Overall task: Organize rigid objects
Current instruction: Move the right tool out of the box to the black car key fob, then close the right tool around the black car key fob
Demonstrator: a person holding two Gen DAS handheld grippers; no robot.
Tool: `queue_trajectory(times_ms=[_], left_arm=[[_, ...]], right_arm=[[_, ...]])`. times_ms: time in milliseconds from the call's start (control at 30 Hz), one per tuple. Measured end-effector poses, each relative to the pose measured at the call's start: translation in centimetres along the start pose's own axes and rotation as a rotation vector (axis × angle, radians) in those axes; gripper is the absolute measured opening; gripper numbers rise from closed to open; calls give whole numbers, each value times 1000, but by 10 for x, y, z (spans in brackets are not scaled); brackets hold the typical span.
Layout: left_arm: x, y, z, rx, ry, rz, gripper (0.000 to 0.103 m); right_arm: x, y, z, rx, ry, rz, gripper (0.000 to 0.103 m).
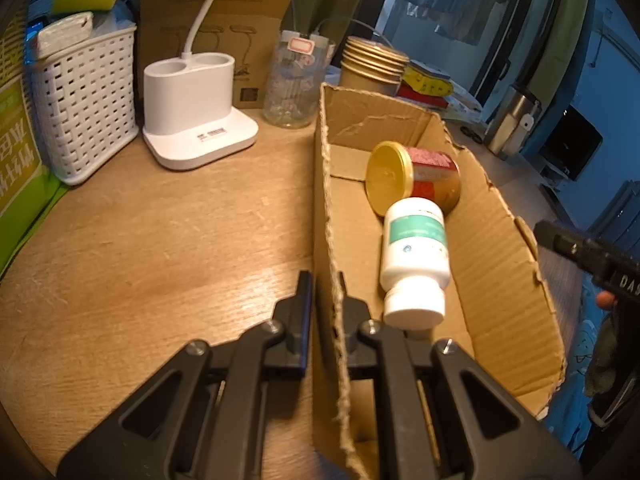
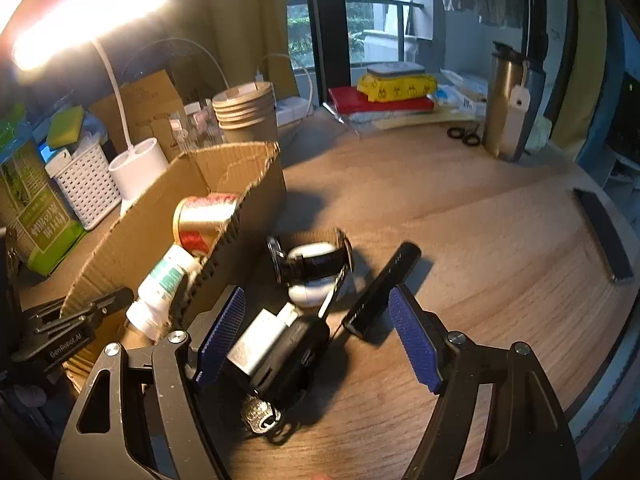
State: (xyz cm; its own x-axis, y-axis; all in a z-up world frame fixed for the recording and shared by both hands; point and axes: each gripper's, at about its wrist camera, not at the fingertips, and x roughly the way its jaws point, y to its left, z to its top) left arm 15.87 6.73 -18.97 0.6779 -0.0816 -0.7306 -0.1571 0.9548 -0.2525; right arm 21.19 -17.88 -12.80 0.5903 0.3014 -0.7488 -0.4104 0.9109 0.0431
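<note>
The left gripper [image 1: 326, 300] has its fingers pinched narrow on the near side wall of the cardboard box [image 1: 516, 264], one finger outside and one inside, steadying it on the wooden table [image 1: 140, 248]. The right gripper [image 2: 316, 316] has its blue-padded fingers [image 2: 412, 340] spread wide and holding nothing, poised low over a cluster of loose items just beside the box. Judging by this, the step in hand is picking the next item to go into the box while the other hand keeps the box from sliding. The next move likely calls for lowering and closing on one item without dragging its neighbours along, then lifting it over the ragged box edge. Between the open fingers lie a black car key [image 2: 292, 356] with a white tag against it and a metal charm hanging below; just beyond are a black wristwatch [image 2: 308, 260] wrapped over a white case, and a slim black stick-shaped device [image 2: 380, 292]. The box already holds two things lying on their sides and touching: a red tin with a gold lid [image 1: 416, 176] towards the far end, and a white pill bottle [image 1: 416, 256] with a green label nearer the left gripper. Behind the box, a white woven basket [image 1: 88, 104] is stuffed with packets and a sponge.
</note>
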Motion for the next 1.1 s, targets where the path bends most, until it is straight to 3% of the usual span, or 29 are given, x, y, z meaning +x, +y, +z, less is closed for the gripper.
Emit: queue_trajectory(times_ms=[333, 567, 633, 667, 700, 900, 1100], left_arm=[[1, 0, 0, 1, 1, 1, 10], [1, 0, 0, 0, 0, 1, 10], [1, 0, 0, -1, 0, 1, 10], [1, 0, 0, 0, 0, 1, 10], [1, 0, 0, -1, -1, 1, 10], [0, 0, 0, -3, -5, 0, 10], [0, 0, -1, -3, -6, 0, 10]], right_arm=[[9, -16, -26, 47, 60, 15, 78], [7, -17, -26, 43, 64, 18, 77], [6, -17, -25, 43, 73, 58, 64], [5, -15, -25, 42, 76, 75, 52], [5, -12, -24, 36, 82, 77, 50], [11, 1, -22, 41, 116, 71, 50], [9, -10, -24, 64, 134, 65, 50]])
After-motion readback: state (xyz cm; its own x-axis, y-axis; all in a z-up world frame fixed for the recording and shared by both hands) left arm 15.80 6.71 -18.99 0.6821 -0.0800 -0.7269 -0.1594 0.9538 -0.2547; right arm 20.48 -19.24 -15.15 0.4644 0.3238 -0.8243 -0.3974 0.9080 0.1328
